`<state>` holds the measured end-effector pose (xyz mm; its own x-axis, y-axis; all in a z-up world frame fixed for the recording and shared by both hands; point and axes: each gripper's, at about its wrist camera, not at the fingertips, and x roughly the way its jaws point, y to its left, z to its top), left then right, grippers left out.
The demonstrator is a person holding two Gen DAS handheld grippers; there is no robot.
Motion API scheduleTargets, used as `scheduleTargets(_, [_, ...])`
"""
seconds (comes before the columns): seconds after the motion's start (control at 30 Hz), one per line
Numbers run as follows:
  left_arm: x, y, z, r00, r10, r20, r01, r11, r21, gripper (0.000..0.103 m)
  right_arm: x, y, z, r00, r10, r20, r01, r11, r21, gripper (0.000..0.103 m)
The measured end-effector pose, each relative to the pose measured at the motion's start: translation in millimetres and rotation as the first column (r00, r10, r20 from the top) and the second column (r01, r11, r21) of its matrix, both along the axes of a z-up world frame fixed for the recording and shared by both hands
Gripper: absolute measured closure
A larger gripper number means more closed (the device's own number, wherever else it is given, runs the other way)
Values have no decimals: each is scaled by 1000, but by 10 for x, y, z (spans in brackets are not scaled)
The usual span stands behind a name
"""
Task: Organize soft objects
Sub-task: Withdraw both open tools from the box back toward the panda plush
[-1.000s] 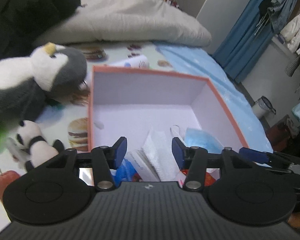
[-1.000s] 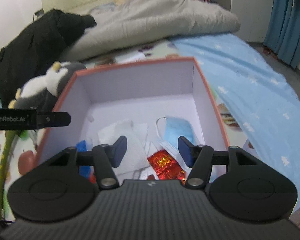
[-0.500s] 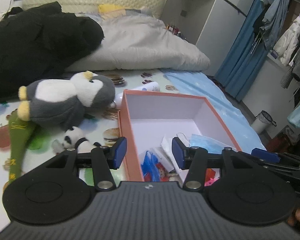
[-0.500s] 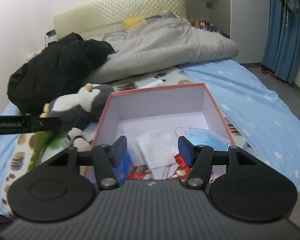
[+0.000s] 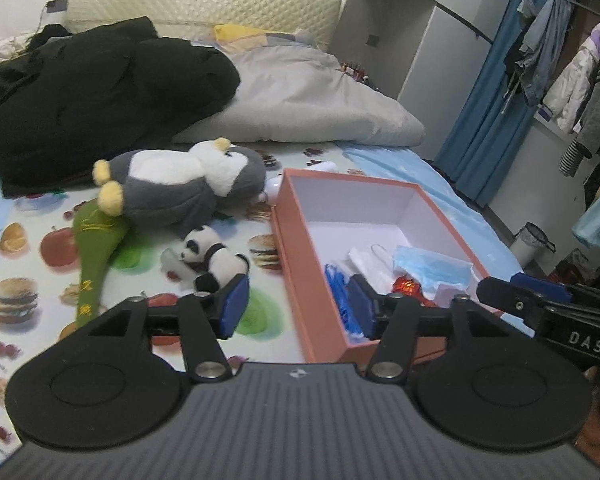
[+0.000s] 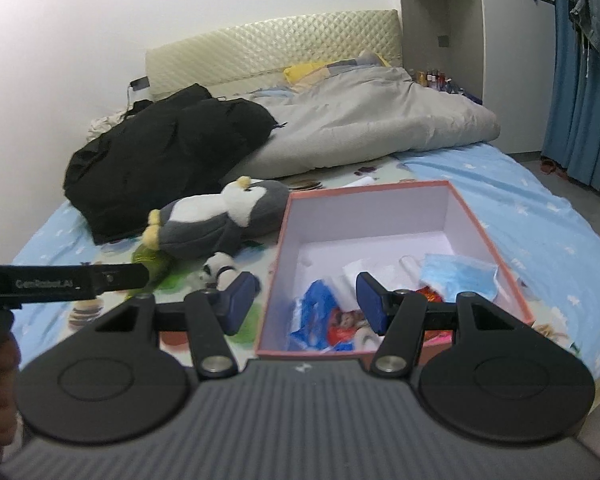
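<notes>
Left gripper (image 5: 296, 306): jaws opening, nothing between the blue pads; held in the air above the bed, pointing down at a slant.
Right gripper (image 6: 306, 300): jaws spread apart, nothing pinched; also in the air above the bed.
Box (image 5: 296, 248): pink outside, white inside, lid off; ahead of the left gripper and slightly to its right, directly ahead of the right gripper. Stands on the printed sheet (image 5: 32, 240).
Box contents: blue face mask (image 5: 432, 268), white tissue, blue wrapper (image 6: 314, 312), red foil packet (image 5: 406, 286); all lying at the near end of the box.
Penguin plush (image 5: 176, 184): grey and white, lying on its side on the bed, ahead and left of both grippers, just beside the box's far left corner.
Panda plush (image 5: 212, 258): small, on the sheet, just ahead of the left gripper's left finger, between the penguin plush and the gripper.
Green plush (image 5: 96, 248): long, its far end under the penguin's feet, left of the left gripper.
Black jacket (image 5: 92, 92): heaped far ahead on the left.
Grey duvet (image 5: 308, 104): far ahead, behind the box.
</notes>
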<state>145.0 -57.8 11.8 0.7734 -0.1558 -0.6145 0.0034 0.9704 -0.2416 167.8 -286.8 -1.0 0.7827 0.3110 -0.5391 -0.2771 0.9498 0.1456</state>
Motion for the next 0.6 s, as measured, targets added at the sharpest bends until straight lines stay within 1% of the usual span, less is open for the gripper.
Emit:
scheduleTargets(0.07, [-119,65,-10,1000,9,5,-9,1000,0,36,-96,54,-10,1000,3,-3,-3,1000,2,44])
scheduleTargets(0.13, [-209,125,-20,1000,24,11,-24,1000,-4,30,-180,110,-14,1000,14,-6,-14,1000,6,44])
scheduleTargets(0.2, [-304,175,-28,999,40,23,-40,999,-3,17,-245,167,-19,1000,29,-7,-29,1000,6,44])
scheduleTargets(0.3, [-447,205,-51,998,57,26,-57,998,6,11,-321,251,-19,998,57,-4,-57,998,4,44])
scheduleTargets(0.37, [-515,220,-84,997,80,8,-80,997,11,9,-374,308,-20,997,78,-3,-78,997,2,44])
scheduleTargets(0.47, [-626,258,-148,993,116,7,-116,993,13,3,-441,385,-36,994,106,-1,-106,994,0,44])
scheduleTargets(0.6, [-719,300,-214,986,167,-7,-167,985,36,2,-515,448,-98,992,129,-16,-129,992,8,44])
